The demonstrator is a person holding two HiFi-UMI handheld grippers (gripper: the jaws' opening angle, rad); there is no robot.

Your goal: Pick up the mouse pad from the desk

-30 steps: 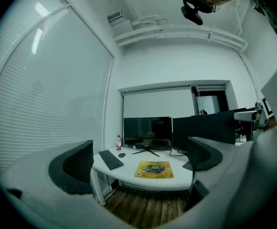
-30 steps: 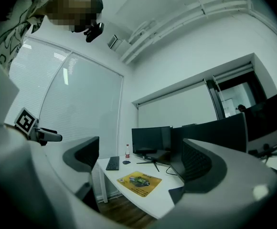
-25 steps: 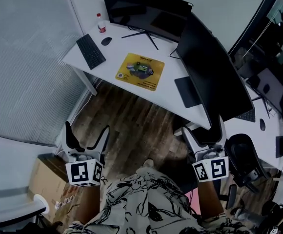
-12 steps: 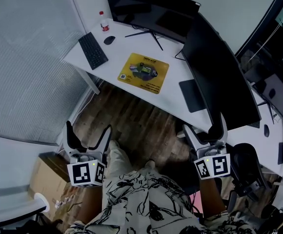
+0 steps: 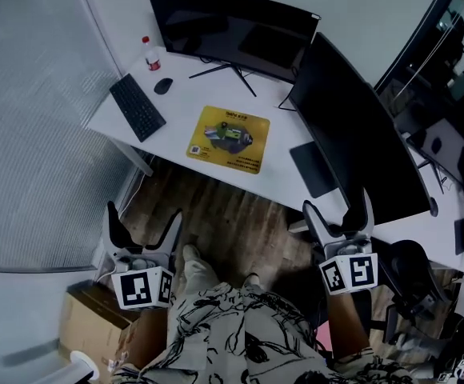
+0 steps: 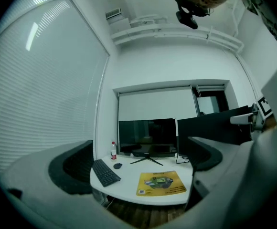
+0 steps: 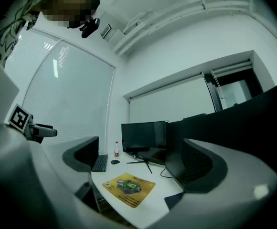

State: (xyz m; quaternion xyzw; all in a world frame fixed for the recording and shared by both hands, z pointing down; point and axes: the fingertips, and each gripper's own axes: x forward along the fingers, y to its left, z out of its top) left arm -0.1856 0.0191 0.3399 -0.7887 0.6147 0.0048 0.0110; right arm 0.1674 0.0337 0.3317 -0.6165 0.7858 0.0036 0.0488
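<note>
On desk: pad (image 5: 229, 138) lies flat near the front edge of the desk (image 5: 184, 102), yellow with a printed picture, nothing resting on it.
Around pad: keyboard (image 5: 138, 107), mouse (image 5: 163, 86) and bottle (image 5: 150, 54) to its left; monitor (image 5: 232, 26) behind it; a second dark screen (image 5: 352, 126) to its right.
Progress: nothing done yet, as I judge; pad untouched, so the approach, grip and lift are all left.
Left gripper (image 5: 144, 214): jaws wide apart, empty, held low over the wood floor (image 5: 232, 214), well apart from the desk.
Right gripper (image 5: 338, 206): jaws wide apart, empty, touching nothing, also well short of the pad.
Next: probably moving closer, then working a jaw under the thin pad's edge.
</note>
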